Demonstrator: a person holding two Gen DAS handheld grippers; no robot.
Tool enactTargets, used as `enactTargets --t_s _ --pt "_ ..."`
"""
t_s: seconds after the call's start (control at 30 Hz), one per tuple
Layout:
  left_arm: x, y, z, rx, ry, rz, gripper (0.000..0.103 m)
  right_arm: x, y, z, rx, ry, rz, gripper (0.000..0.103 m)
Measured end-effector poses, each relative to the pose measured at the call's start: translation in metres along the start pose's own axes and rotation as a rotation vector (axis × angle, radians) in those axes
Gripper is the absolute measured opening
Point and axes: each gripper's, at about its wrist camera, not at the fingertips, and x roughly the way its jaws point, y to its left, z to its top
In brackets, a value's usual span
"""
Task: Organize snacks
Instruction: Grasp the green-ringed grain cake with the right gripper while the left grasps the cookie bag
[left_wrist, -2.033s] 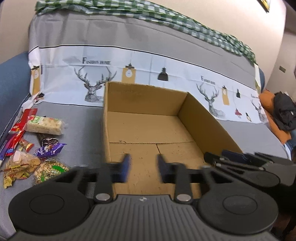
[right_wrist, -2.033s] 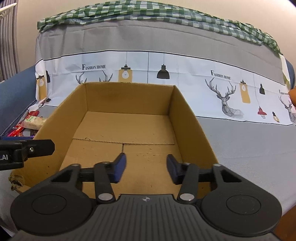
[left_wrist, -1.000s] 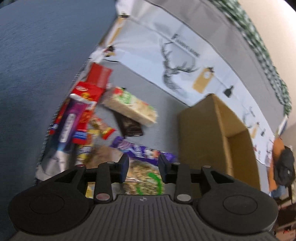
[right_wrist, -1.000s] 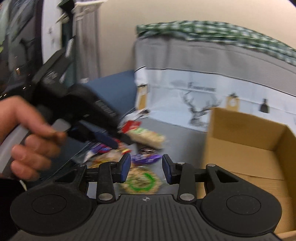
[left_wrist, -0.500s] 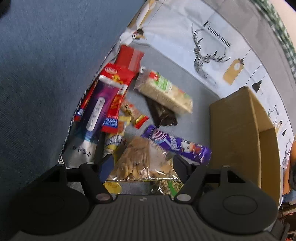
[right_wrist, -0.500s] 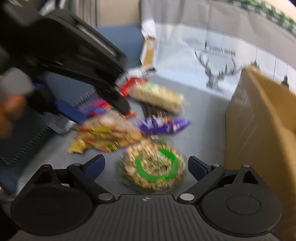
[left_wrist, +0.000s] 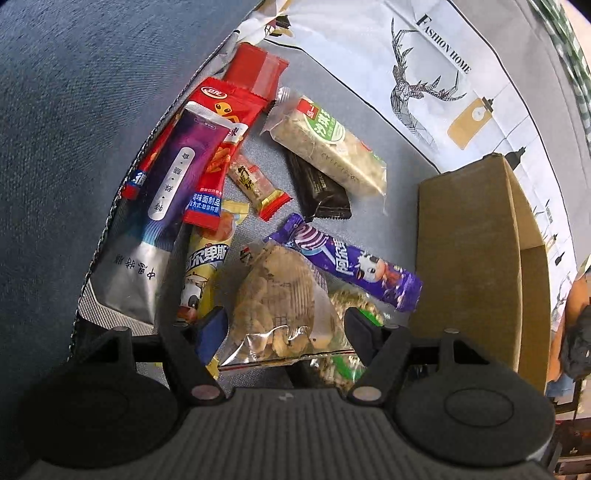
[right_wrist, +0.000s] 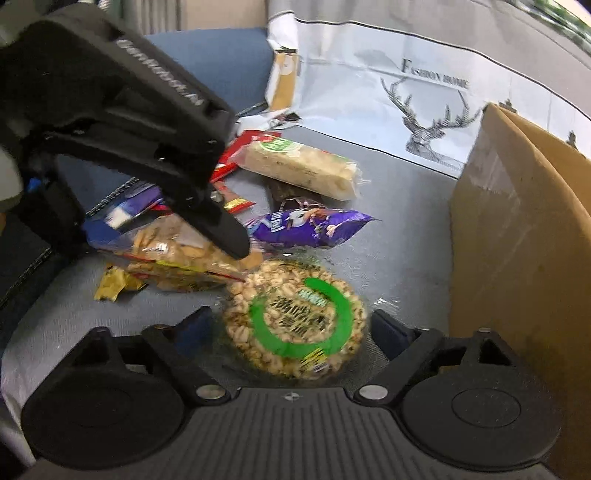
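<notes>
Right gripper (right_wrist: 291, 328) jaws, just narrowing, straddle round puffed-grain cake (right_wrist: 295, 321).

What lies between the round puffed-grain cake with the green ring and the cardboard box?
Only bare grey cover, seen in the right wrist view, separates the round cake from the cardboard box.

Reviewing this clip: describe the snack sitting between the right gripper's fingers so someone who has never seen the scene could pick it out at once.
Start at the cardboard box on the grey cover; the snack pile lies beside its outer wall. At the near edge of that pile, between the open right gripper, lies the round puffed-grain cake. It is the only disc-shaped snack, in clear wrap with a bright green ring label, beside the clear bag of crackers.
</notes>
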Motion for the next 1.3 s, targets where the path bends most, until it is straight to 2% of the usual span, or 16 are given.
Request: enactTargets --t_s 0.13,0.27,0.43,0.63,0.9,1.03,1.3 --pt "0.001 -0.001 -0.001 0.013 0.014 -0.004 0.061 -0.011 0.002 -0.006 -0.029 -0.016 0.015 0.085" --pt "-0.004 -0.003 -0.003 0.028 -0.010 -0.011 0.056 -0.024 0.003 -0.005 -0.037 -0.020 0.029 0.085" --pt "-0.009 -0.003 -0.006 0.028 -0.012 -0.020 0.056 -0.044 0.011 -0.012 -0.090 0.027 0.087 0.085" --pt "0.002 -0.002 -0.013 0.050 0.061 -0.011 0.057 -0.069 0.015 -0.026 -0.104 0.093 0.128 0.085" --pt "0.014 -0.009 -0.012 0.063 0.083 0.019 0.061 -0.058 0.013 -0.037 -0.084 0.114 0.101 0.088" --pt "0.018 -0.012 -0.011 0.078 0.088 0.030 0.061 -0.053 0.010 -0.038 -0.045 0.126 0.114 0.086" --pt "0.017 -0.011 -0.012 0.086 0.084 0.035 0.059 -0.056 0.009 -0.037 -0.048 0.105 0.099 0.082"
